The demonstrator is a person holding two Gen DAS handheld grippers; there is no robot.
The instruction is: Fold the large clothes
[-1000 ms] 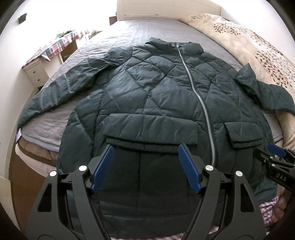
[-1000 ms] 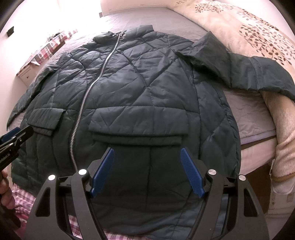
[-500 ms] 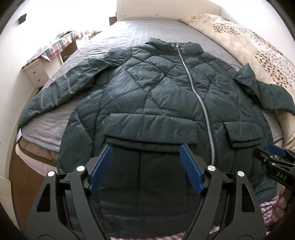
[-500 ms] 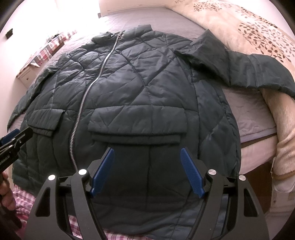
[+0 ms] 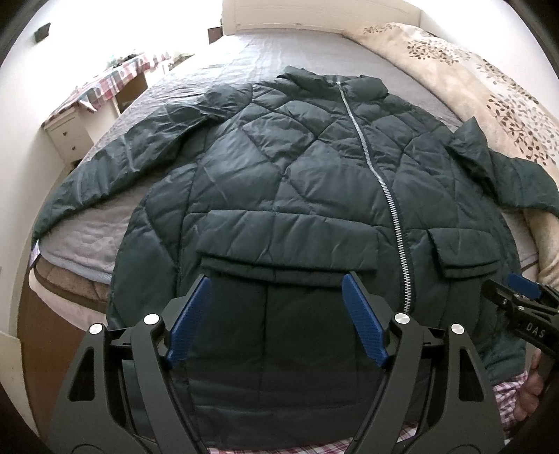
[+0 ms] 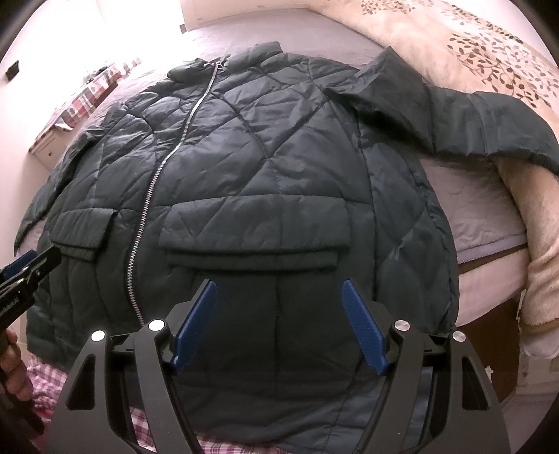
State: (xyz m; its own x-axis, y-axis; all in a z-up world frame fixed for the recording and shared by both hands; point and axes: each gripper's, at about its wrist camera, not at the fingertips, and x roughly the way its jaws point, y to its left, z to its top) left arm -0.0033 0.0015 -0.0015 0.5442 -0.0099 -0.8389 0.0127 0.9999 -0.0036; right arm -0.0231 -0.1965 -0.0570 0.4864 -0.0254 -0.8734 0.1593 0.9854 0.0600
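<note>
A dark green quilted jacket (image 5: 290, 181) lies face up and zipped on the bed, collar far, hem near; it also shows in the right wrist view (image 6: 265, 167). One sleeve (image 5: 115, 164) stretches left over the grey bedspread. The other sleeve (image 6: 454, 115) lies on the beige blanket. My left gripper (image 5: 277, 290) is open and empty above the hem, below one pocket flap (image 5: 286, 241). My right gripper (image 6: 279, 297) is open and empty above the hem, below the other pocket flap (image 6: 251, 237). Each gripper's tip shows at the edge of the other's view.
A beige leaf-print blanket (image 5: 489, 94) runs along the bed's right side. A small table with a checked cloth (image 5: 104, 87) and a white drawer unit (image 5: 66, 136) stand left of the bed. The headboard (image 5: 314, 14) is at the far end. Checked fabric (image 6: 45, 384) lies under the hem.
Both grippers have shifted only very slightly; the jacket has not moved and both grippers stay open.
</note>
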